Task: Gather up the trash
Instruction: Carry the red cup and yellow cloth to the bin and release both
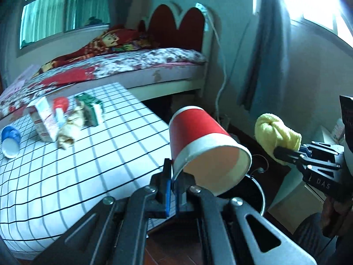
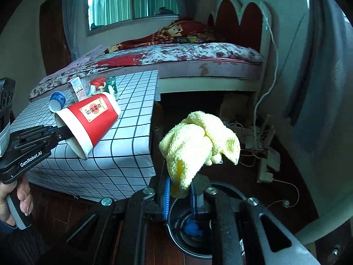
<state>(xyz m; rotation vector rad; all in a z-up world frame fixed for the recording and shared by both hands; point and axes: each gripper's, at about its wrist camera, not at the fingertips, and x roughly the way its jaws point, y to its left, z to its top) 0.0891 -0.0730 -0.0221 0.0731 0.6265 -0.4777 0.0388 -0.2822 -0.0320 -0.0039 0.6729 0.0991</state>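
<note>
1. Left gripper [image 1: 173, 188]: the jaws are fully closed, pinching the rim wall of a red paper cup [image 1: 205, 145]. The cup is tilted, with its open mouth facing down and toward the camera. It hangs clear of the table edge, above the bin.
2. Right gripper [image 2: 179, 193]: the jaws are nearly closed, clamped on the lower end of a bunched yellow cloth [image 2: 198, 141]. The cloth stands up above the pads.
3. Bin [image 2: 176, 238]: a dark, round container on the wooden floor, directly below the right gripper. A blue item lies inside it; its identity cannot be determined.
4. A hand [image 2: 13, 198] grips the handle of the left gripper, at the left edge of the right wrist view.
5. Table [image 1: 77, 165]: covered by a white cloth with a black grid, located left of the bin. Remaining items stand well apart from both grippers: a blue cup [image 1: 10, 141] lying on its side, a white-and-red carton [image 1: 43, 119], a crumpled wrapper [image 1: 70, 130] and a green-and-white carton [image 1: 90, 109].
6. Bed [image 1: 132, 66]: floral cover and red headboard, behind the table.
7. Window [image 1: 64, 11]: behind the bed.
</note>
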